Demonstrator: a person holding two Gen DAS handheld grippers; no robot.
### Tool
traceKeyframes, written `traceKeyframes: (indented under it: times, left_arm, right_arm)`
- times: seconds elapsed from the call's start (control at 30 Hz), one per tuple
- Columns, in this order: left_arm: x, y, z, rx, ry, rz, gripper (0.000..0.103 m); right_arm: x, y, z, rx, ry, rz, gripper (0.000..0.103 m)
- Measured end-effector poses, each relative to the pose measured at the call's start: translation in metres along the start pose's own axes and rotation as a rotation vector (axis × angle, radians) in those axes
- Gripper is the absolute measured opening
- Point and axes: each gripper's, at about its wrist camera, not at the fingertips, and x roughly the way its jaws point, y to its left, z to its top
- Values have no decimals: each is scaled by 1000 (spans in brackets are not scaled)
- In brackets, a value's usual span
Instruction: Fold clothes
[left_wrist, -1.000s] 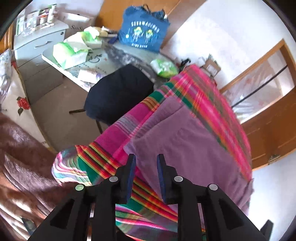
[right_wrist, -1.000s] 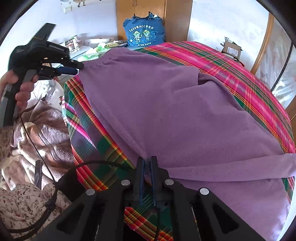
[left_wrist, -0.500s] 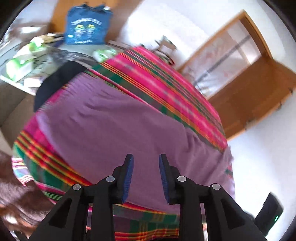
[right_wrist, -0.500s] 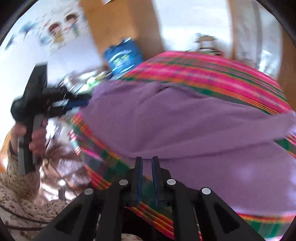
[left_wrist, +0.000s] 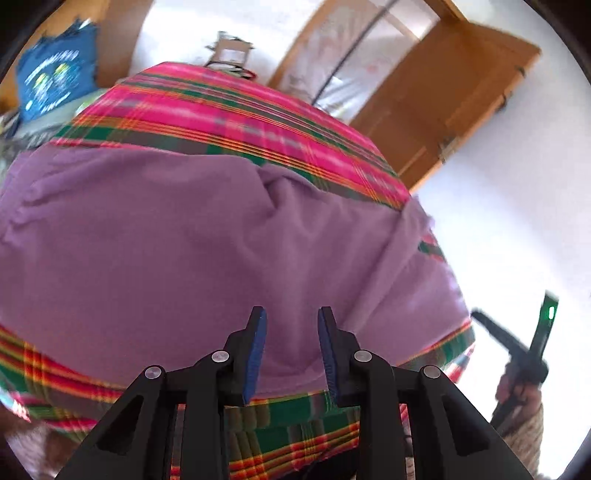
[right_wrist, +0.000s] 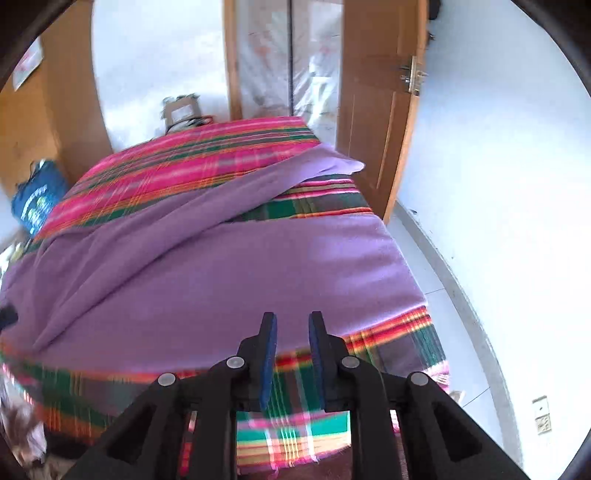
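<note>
A purple garment (right_wrist: 229, 266) lies spread flat on a plaid blanket (right_wrist: 207, 166) that covers the table, its near hem running along the near edge. One long sleeve (right_wrist: 258, 184) is laid slantwise across the body toward the far right corner, so the folding is under way but the garment is still wide and not yet gathered into a stack.

Both tools hang over the near hem with nothing in them. The left gripper (left_wrist: 290, 328) has its jaws parted a little, and only cloth lying on the table shows through the gap. The right gripper (right_wrist: 291, 332), nearer the right side of the garment, is opening its jaws, and nothing is between them either.

This looks like the pause between folds: both hands are free and repositioning. The next move probably calls for each gripper to come down on an edge or corner of the garment, pinch only the purple layer and not the blanket beneath, then lift and carry it over evenly.
</note>
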Motion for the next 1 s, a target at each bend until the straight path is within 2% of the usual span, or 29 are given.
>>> traceKeyframes:
  times: [0.07, 0.13, 0.3, 0.43, 0.53, 0.8, 0.9, 1.0]
  left_arm:
    - [8, -6, -1, 29, 28, -19, 30]
    - [15, -8, -1, 42, 48, -32, 35]
    - [26, -7, -2, 76, 68, -49, 36]
    - [32, -6, -1, 86, 71, -87, 36]
    - [31, -4, 3, 86, 42, -124, 36]
    - [42, -20, 17, 142, 33, -148, 36]
    - [53, -29, 19, 168, 63, -152, 36]
    - [64, -37, 20, 184, 99, -154, 37]
  right_arm:
    - [14, 8, 9, -7, 4, 34, 19]
    - [27, 16, 18, -6, 8, 52, 19]
    - [60, 32, 51, 24, 17, 97, 20]
    - [85, 38, 80, 47, 18, 103, 22]
    - [103, 38, 99, 80, 39, 106, 22]
    - [144, 52, 134, 60, 73, 87, 22]
    - [154, 57, 142, 54, 85, 77, 24]
    - [166, 58, 150, 67, 116, 86, 30]
